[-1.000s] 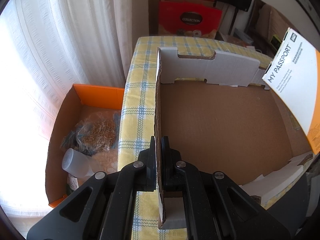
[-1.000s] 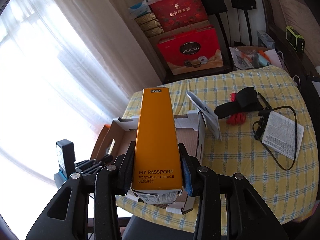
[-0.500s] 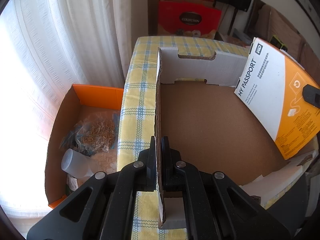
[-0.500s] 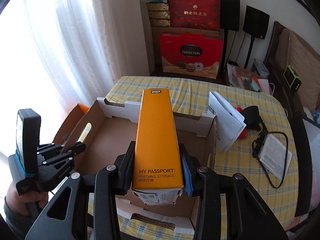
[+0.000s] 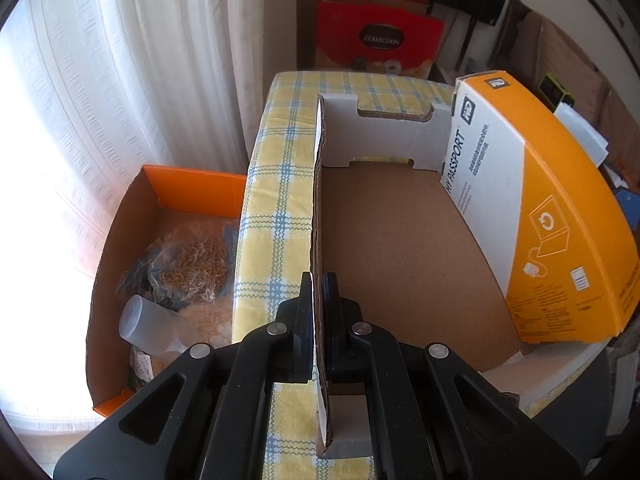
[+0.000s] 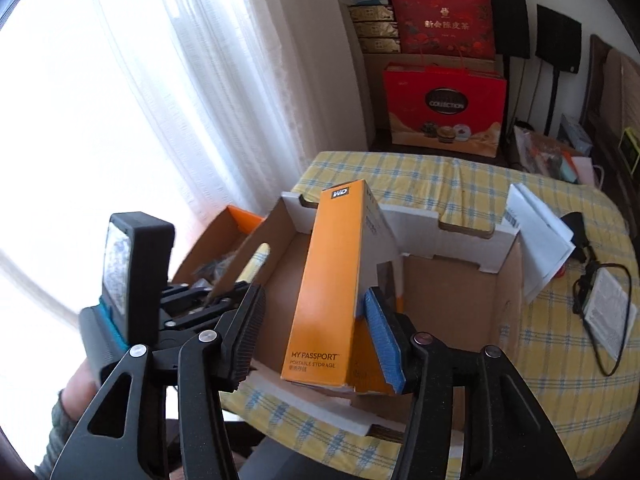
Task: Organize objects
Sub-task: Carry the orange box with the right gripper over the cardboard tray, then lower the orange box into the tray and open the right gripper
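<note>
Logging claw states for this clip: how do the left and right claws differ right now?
The left claw is shut on the cardboard box, pinching its side wall; the right claw is open, with the orange box standing loose between its fingers. Both are black two-finger claws.

We see a desk [image 6: 436, 184] covered in a yellow and blue checked cloth, with an open cardboard box [image 6: 460, 236] sitting on its near left part. To the right of the box lie folded white papers [image 6: 536, 232], a black cable [image 6: 608, 320] and a printed leaflet [image 6: 608, 312]. On the floor beside the desk stands an orange box [image 5: 192, 196].
</note>
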